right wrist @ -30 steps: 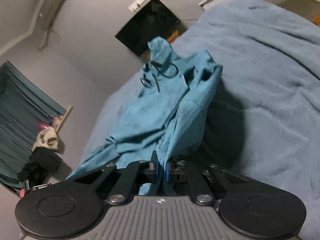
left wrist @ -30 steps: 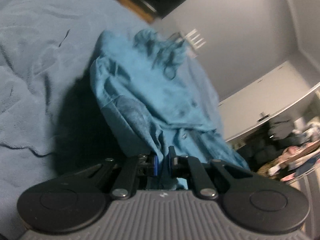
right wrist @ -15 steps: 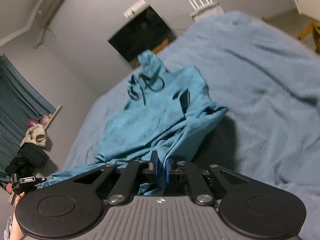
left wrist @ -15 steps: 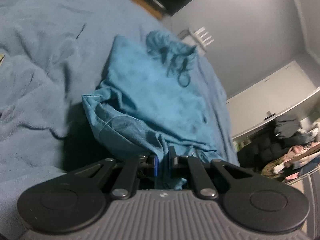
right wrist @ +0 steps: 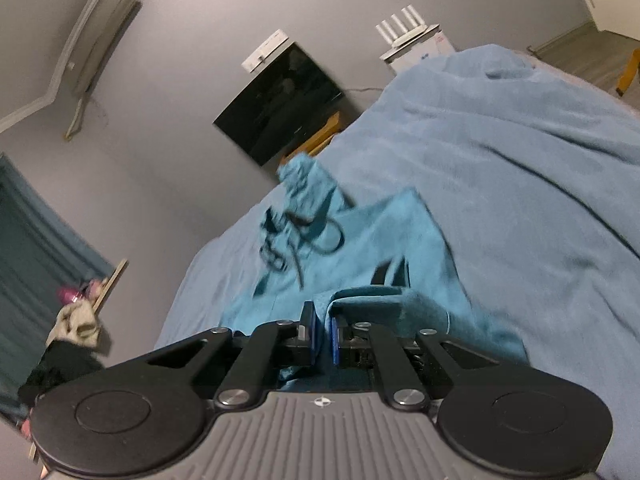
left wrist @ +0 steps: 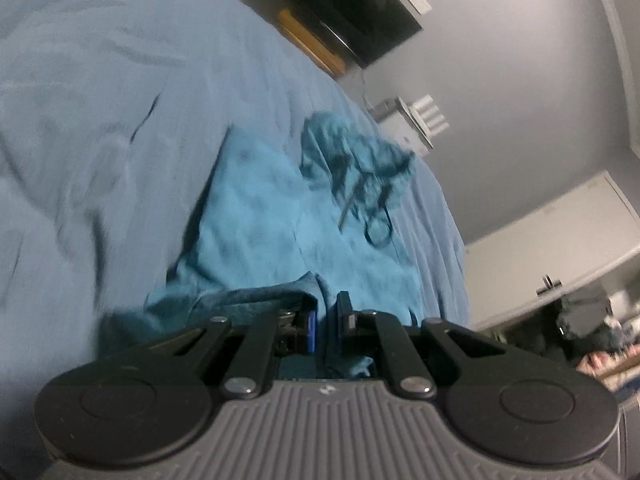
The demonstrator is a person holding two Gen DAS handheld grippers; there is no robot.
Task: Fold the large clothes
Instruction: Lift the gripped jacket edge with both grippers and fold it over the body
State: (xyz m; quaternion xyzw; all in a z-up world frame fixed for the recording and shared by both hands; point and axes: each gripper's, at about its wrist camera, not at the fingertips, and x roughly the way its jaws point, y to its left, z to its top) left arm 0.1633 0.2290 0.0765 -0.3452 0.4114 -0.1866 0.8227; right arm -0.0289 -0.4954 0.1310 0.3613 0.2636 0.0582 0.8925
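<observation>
A teal hooded garment (left wrist: 260, 216) lies spread on the blue bed, its hood and dark drawstrings (left wrist: 360, 188) at the far end. My left gripper (left wrist: 326, 320) is shut on a fold of its near edge, low in the left wrist view. In the right wrist view the same garment (right wrist: 360, 248) stretches away from me, hood and drawstrings (right wrist: 296, 240) toward the wall. My right gripper (right wrist: 322, 332) is shut on the near edge too, with a folded-over flap (right wrist: 404, 304) just right of the fingers.
A light blue blanket (left wrist: 100, 80) covers the bed (right wrist: 520, 160). A black screen (right wrist: 280, 108) hangs on the grey wall, with a white router (right wrist: 404, 32) beside it. Clutter sits on the floor at the left (right wrist: 72, 332) and at the far right (left wrist: 592, 320).
The garment hung bunched and lifted between both grippers a second ago; now it lies stretched out flat on the bed. Both grippers have moved back with the near edge still held.
</observation>
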